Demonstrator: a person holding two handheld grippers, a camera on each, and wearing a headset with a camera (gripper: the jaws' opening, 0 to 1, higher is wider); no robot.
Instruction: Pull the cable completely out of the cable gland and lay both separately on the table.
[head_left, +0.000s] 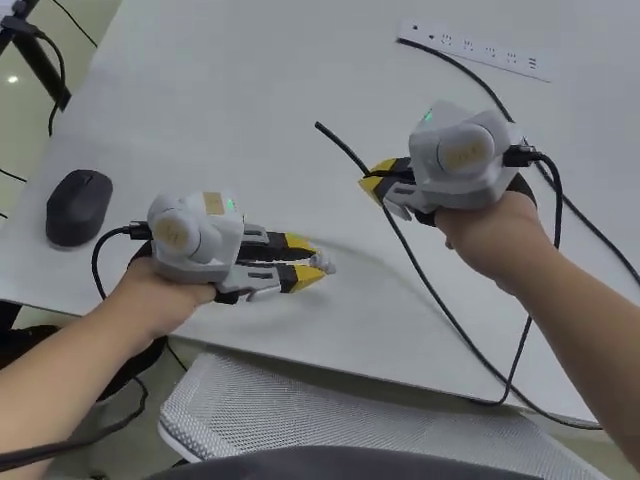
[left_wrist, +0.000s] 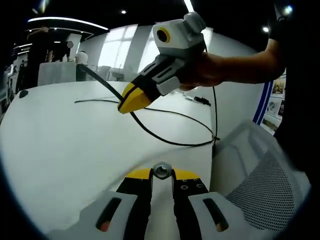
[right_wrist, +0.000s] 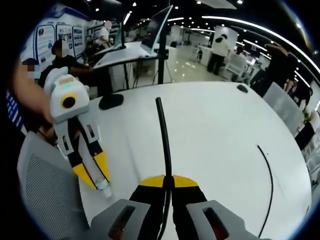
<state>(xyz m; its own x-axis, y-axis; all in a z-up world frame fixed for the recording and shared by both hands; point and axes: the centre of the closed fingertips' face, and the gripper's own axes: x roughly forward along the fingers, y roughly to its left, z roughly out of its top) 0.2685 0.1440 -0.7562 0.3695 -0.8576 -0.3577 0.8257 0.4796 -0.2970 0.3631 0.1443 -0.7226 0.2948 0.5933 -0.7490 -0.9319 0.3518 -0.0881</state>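
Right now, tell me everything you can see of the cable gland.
The cable gland is a small, pale grey fitting that looks like plastic and appears round when seen end-on. It is pinched between the yellow-tipped jaws of the left gripper and pokes just past them, over the white table. Nothing runs through it. The black cable is held apart in the right gripper.

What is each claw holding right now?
Left claw: shut on the small grey round cable gland.
Right claw: shut on the thin black round cable.
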